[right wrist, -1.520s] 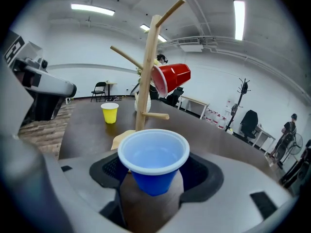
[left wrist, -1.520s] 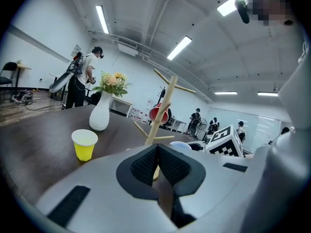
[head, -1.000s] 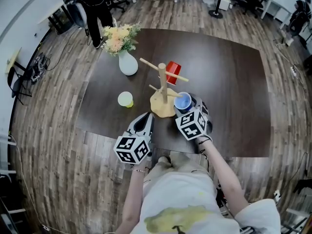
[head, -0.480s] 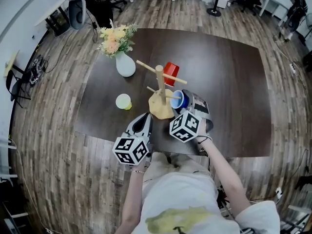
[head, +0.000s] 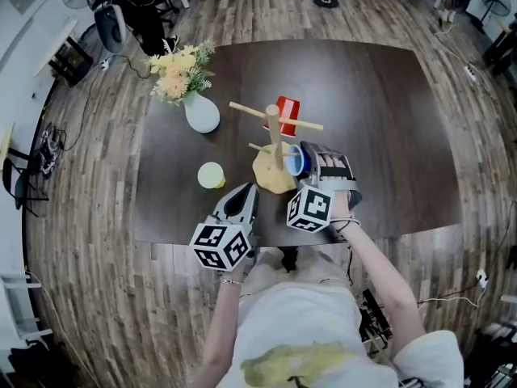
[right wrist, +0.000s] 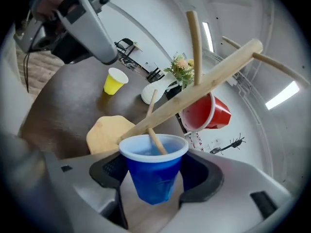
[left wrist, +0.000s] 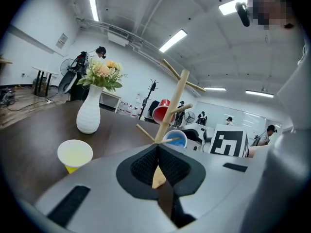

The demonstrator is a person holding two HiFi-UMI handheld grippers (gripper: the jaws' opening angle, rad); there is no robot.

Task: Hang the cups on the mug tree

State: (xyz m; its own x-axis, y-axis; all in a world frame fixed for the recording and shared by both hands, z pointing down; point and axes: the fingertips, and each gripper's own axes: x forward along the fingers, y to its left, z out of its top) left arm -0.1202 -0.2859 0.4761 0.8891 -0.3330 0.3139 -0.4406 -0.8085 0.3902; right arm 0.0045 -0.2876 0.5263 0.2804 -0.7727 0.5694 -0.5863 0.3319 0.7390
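Right gripper [right wrist: 155, 178], over the dark table [head: 388, 120] beside the mug tree [right wrist: 204, 81], pinches the blue cup [right wrist: 151, 166] by its sides, a lower peg [right wrist: 156, 142] inside its mouth. Left gripper [left wrist: 156, 152] has its jaws pressed together, empty. The cup looks light, thin and crushable, so is best gripped gently mid-wall.

Head looks down, all share mug tree [head: 275, 136]

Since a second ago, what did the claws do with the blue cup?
The right claw rolled over, tipping the blue cup from mouth-up onto its side, with its mouth toward the mug tree. A low peg now pokes into it. The right claw still grips the blue cup. The left claw stayed shut and empty. The red cup, yellow cup and vase kept their places.
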